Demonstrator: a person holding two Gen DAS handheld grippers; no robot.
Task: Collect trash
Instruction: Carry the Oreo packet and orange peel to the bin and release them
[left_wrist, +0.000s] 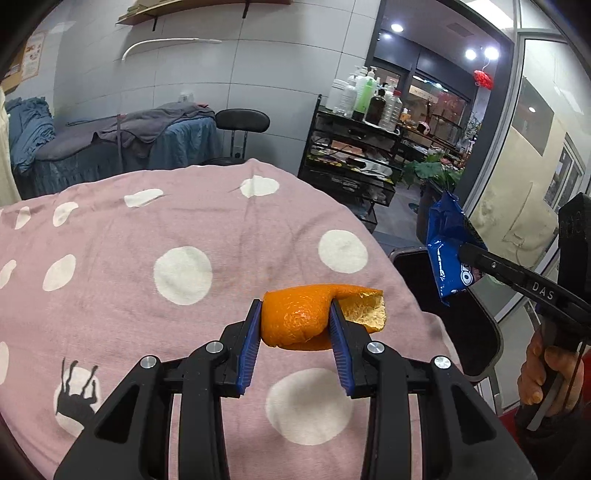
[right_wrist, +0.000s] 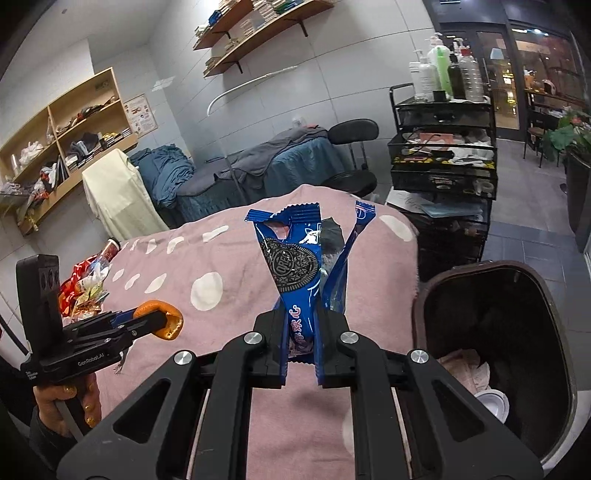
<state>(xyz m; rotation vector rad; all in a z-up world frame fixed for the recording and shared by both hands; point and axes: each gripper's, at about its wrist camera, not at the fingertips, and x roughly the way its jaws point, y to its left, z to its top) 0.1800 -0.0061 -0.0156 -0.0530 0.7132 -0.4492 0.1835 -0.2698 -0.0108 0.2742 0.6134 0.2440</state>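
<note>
Our left gripper (left_wrist: 295, 325) has its blue pads (left_wrist: 248, 347) partway closed w/ an orange peel (left_wrist: 295, 317) clamped btwn them. The peel sits up off the cloth, its pale inner side curling out past the right-hand pad. From the right wrist view the same peel (right_wrist: 162, 317) pokes out of the left gripper's tips (right_wrist: 147, 317), above the left part of the bed.

Our right gripper (right_wrist: 301, 343) is squeezed nearly all the way in on a blue cookie wrapper (right_wrist: 295, 258). The wrapper stands upright from the fingers, torn open at the top, w/ a second strip of it splayed to the right. In the left wrist view that wrapper (left_wrist: 447, 243) hangs from the right gripper's tips (left_wrist: 465, 253), out past the bed edge and over the bin.

Under both tools we've got a pink cloth w/ white dots (left_wrist: 184, 229) covering the bed. Just beside its right edge is a dark trash bin (right_wrist: 554, 295), lid off, w/ crumpled paper and a white round piece inside. At the bed's far left lies a pile of more wrappers and a bottle (right_wrist: 88, 280), well apart from both grippers.

Further out: a black trolley w/ bottles on top (right_wrist: 439, 147), a stool, another bed w/ grey-blue covers, and wall shelves.
</note>
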